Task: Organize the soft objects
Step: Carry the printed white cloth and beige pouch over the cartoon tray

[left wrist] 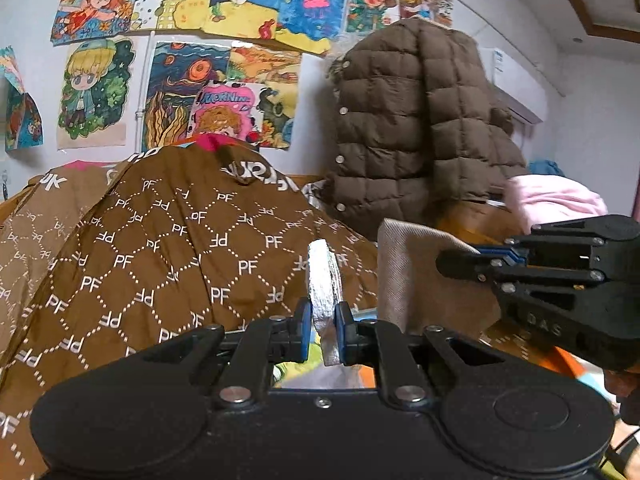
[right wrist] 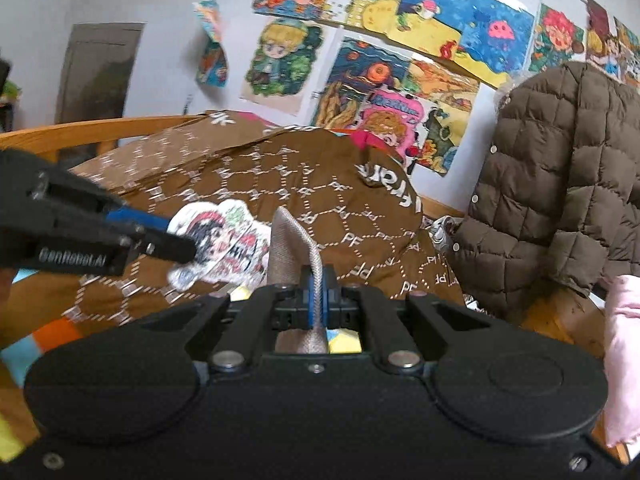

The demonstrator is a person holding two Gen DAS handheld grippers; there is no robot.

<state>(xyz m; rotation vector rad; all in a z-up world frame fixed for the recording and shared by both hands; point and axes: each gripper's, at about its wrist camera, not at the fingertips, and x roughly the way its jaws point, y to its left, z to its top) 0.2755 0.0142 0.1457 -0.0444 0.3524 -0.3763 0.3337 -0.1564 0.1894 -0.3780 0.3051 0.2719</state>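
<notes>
beige cloth (right wrist: 298,248) | upright fold pinched in my right hand-held gripper (right wrist: 317,300) | printed soft pad (right wrist: 224,244) | held just left of cloth

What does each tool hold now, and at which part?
The left tool pinches the edge of a flat cartoon-printed cushion. The right tool is shut on a fold of beige cloth.

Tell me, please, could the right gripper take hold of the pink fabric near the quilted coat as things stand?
Probably not yet: the right gripper has its jaws shut on the beige cloth, so it would need to release that first. Otherwise the pink fabric lies unobstructed to its side.
</notes>
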